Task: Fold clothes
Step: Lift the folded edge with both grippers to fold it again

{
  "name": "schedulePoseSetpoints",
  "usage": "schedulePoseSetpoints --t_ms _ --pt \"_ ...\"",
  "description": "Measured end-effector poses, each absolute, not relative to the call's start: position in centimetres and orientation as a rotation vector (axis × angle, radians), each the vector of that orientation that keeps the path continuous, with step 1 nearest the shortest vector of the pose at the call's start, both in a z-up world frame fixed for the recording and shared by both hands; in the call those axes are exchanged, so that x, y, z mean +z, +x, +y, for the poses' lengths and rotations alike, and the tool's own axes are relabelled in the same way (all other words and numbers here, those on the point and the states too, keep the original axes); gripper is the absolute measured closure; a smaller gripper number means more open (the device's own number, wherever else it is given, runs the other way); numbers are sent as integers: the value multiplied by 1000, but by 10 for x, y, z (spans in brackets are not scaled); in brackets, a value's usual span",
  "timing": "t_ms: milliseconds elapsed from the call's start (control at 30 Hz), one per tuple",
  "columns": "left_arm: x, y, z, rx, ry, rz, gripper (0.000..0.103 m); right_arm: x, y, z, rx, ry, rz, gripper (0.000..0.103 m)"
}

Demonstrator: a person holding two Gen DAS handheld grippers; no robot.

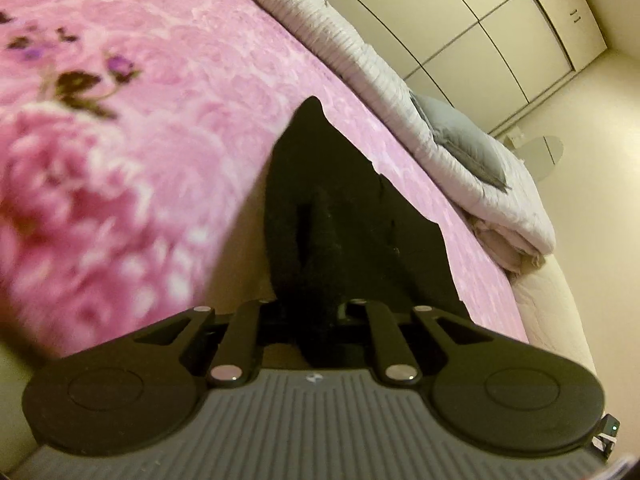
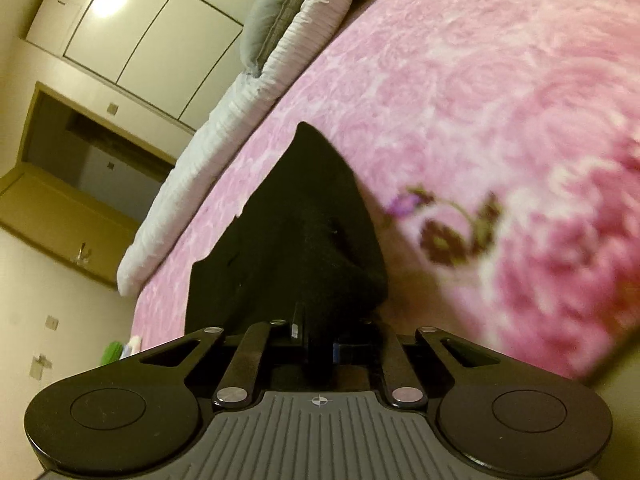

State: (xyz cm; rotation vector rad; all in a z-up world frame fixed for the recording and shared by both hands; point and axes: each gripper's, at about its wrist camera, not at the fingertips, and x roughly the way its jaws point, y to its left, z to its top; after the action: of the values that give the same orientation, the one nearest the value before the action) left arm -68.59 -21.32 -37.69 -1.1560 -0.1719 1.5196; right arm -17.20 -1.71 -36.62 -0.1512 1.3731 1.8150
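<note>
clearly soft and limp, the black garment [image 1: 340,216] drapes over the pink blanket [image 1: 160,80], with the left gripper [image 1: 316,320] and right gripper [image 2: 316,336] each clamped on an edge.

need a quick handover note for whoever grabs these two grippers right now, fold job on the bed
Left gripper: shut on the black fabric garment, pinching a bunched edge.
Right gripper: shut on the same garment, at another edge.
Where things are: the garment runs from both grippers up onto the pink floral blanket on the bed; its far end lies on the blanket. A white ribbed duvet and a grey pillow lie along the bed's far side.
Done: both edges gripped.
Left: no fold shows yet; lay the garment flat and fold it.
</note>
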Motion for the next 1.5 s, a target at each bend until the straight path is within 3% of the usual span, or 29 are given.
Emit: schedulePoseSetpoints --t_ms 200,267,567,767,833,900,967,1233,1500 --pt "-401 -678 -248 1517 -1229 -136 90 -389 -144 -60 1747 -227 1467 93" --pt "-405 -680 -249 1529 -1247 -165 87 -397 -141 -58 1716 -246 1493 86" --pt "-406 -694 -271 1550 -1245 -106 80 -393 -127 -58 1754 -307 1434 73" --pt "-414 -701 -276 1537 -1313 -193 79 -401 -119 -62 1740 -299 1457 70" --pt "-417 -702 -276 1531 -1320 -218 82 -404 -120 -63 1745 -278 1456 70" --pt "-417 -703 -277 1522 -1315 -235 86 -401 -119 -66 1770 -264 1438 89" --pt "-410 -704 -278 1508 -1293 -237 87 -392 -118 -68 1825 -255 1412 92" --pt "-353 -707 -259 1452 -1159 -308 88 -334 -129 -55 2023 -203 1270 94" --pt "-306 -731 -186 1429 -1066 -380 88 -287 -150 3 2106 -96 1190 94"
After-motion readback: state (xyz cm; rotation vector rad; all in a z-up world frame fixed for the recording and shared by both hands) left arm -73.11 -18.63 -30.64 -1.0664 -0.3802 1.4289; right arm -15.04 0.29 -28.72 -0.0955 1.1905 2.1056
